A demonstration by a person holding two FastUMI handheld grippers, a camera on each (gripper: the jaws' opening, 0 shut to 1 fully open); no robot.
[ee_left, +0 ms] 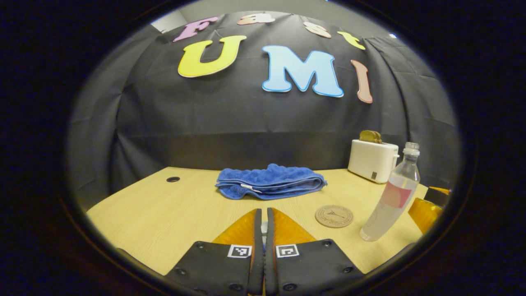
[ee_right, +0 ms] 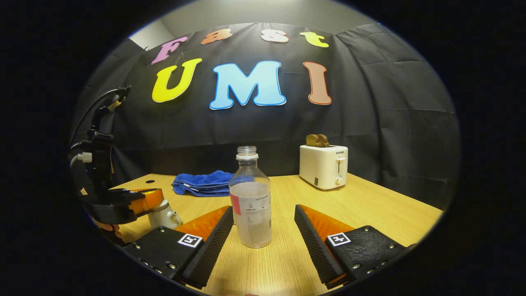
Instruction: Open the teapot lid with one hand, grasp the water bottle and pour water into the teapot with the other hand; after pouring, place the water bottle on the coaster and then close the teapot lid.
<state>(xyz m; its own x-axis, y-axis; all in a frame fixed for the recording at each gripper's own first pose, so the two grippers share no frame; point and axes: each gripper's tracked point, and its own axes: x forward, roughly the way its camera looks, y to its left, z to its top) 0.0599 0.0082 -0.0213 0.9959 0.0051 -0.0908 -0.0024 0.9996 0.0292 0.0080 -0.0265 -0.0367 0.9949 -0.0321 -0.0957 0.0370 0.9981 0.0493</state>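
Right gripper open astride water bottle, toaster behind, towel left

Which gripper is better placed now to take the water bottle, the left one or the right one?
The right gripper: its jaws stand open on both sides of the water bottle. The left gripper is over the teapot, with jaws nearly closed.

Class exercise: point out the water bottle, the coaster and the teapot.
water bottle [ee_right: 250,213]: right gripper view, on its clear body.
coaster [ee_left: 334,216]: left gripper view, on its flat top.
teapot [ee_right: 164,216]: right gripper view, on its white body.
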